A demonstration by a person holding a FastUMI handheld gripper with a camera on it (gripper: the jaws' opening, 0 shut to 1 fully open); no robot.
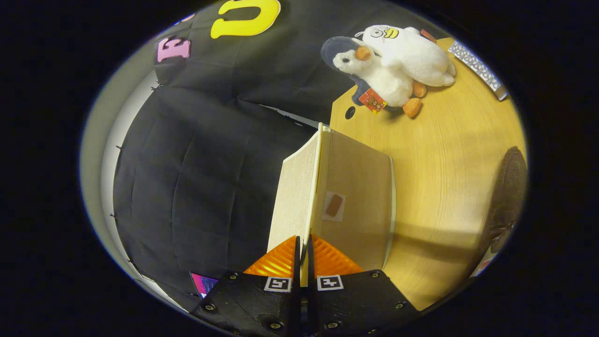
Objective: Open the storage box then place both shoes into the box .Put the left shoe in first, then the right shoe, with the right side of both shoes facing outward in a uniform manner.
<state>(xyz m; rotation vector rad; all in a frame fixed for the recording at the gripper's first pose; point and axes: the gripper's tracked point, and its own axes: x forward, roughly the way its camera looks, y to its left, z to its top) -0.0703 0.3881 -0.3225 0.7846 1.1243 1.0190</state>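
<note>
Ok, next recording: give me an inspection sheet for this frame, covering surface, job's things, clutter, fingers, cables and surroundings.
Surface: wooden table, with a round hole near its far corner.
Job's things: storage box, its lid swung up; a dark shoe beyond it on the table.
Clutter: two plush toys at the far corner; a patterned strip along the table edge.
Fingers: gripper closed on the thin edge of the lid, one finger on each side.
Cables: nothing seen.
Surroundings: black cloth wall beside the table.
</note>
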